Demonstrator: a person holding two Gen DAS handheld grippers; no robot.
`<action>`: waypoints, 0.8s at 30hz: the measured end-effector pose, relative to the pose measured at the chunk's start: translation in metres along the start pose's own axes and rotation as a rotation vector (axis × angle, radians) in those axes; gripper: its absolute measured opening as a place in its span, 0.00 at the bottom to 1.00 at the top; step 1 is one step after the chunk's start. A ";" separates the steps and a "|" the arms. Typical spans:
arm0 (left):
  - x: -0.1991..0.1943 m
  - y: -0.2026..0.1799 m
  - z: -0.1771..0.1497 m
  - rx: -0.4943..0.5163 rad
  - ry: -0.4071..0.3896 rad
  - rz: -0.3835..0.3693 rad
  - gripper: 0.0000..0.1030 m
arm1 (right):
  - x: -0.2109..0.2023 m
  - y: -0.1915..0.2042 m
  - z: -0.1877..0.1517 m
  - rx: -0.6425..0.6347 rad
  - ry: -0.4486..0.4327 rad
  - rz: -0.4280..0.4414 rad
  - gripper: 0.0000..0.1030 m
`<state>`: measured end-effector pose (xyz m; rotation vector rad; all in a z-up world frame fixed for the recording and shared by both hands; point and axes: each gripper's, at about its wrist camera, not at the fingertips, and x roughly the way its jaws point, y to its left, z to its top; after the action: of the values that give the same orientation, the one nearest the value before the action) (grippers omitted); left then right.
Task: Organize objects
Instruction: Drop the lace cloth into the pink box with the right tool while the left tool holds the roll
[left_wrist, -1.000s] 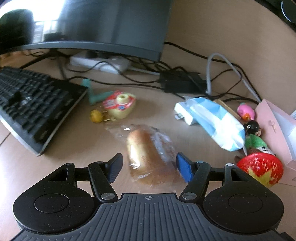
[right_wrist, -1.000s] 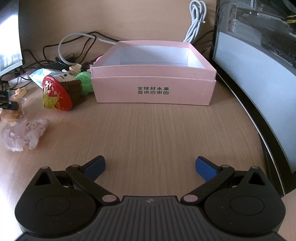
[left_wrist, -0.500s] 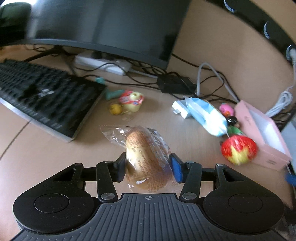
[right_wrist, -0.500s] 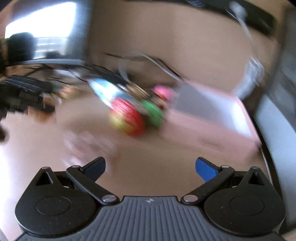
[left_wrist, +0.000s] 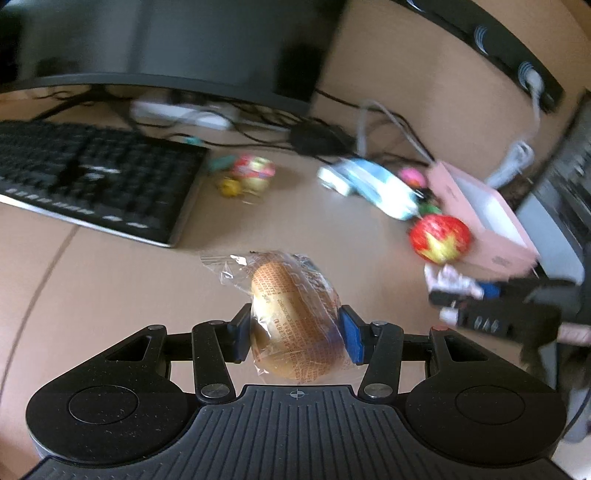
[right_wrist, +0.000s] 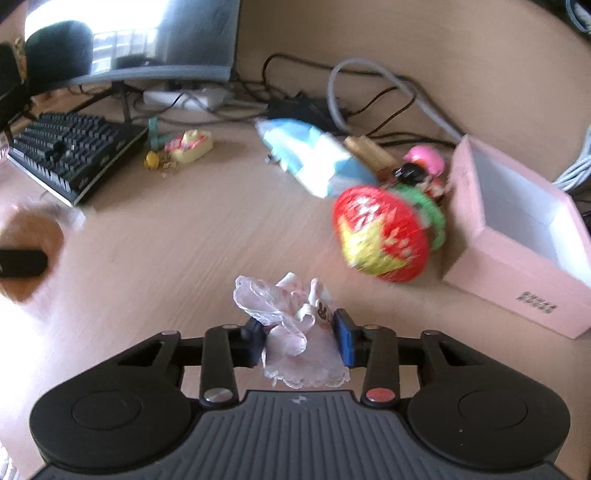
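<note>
My left gripper (left_wrist: 293, 336) is shut on a wrapped bread roll (left_wrist: 291, 314) in clear plastic and holds it above the desk. My right gripper (right_wrist: 299, 338) is shut on a pink lacy cloth item (right_wrist: 291, 321). It also shows at the right of the left wrist view (left_wrist: 452, 282). An open pink box (right_wrist: 517, 236) stands to the right, empty inside. A red and yellow wrapped ball (right_wrist: 380, 236) lies beside it. The box (left_wrist: 480, 218) and ball (left_wrist: 439, 238) also show in the left wrist view.
A black keyboard (left_wrist: 88, 181) lies at the left under a monitor (left_wrist: 166, 48). A blue and white packet (right_wrist: 314, 162), small toys (right_wrist: 421, 166), a yellow and pink snack (right_wrist: 188, 146) and tangled cables (right_wrist: 369, 96) lie at the back of the wooden desk (right_wrist: 184, 258).
My left gripper closed on the bread roll and lifted it. My right gripper swung left from the box, closed on the pink lacy cloth and holds it.
</note>
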<state>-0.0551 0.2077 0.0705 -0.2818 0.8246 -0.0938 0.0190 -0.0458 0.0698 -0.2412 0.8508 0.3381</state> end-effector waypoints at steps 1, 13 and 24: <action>0.003 -0.005 -0.001 0.015 0.012 -0.022 0.52 | -0.010 -0.006 0.000 0.020 -0.004 -0.014 0.36; 0.044 -0.110 0.031 0.101 0.030 -0.255 0.52 | -0.130 -0.116 -0.028 0.256 -0.151 -0.201 0.35; 0.111 -0.260 0.117 0.203 -0.120 -0.324 0.52 | -0.137 -0.157 -0.063 0.320 -0.262 -0.205 0.35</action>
<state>0.1132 -0.0382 0.1405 -0.2252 0.6392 -0.4571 -0.0480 -0.2379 0.1459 0.0159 0.6035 0.0367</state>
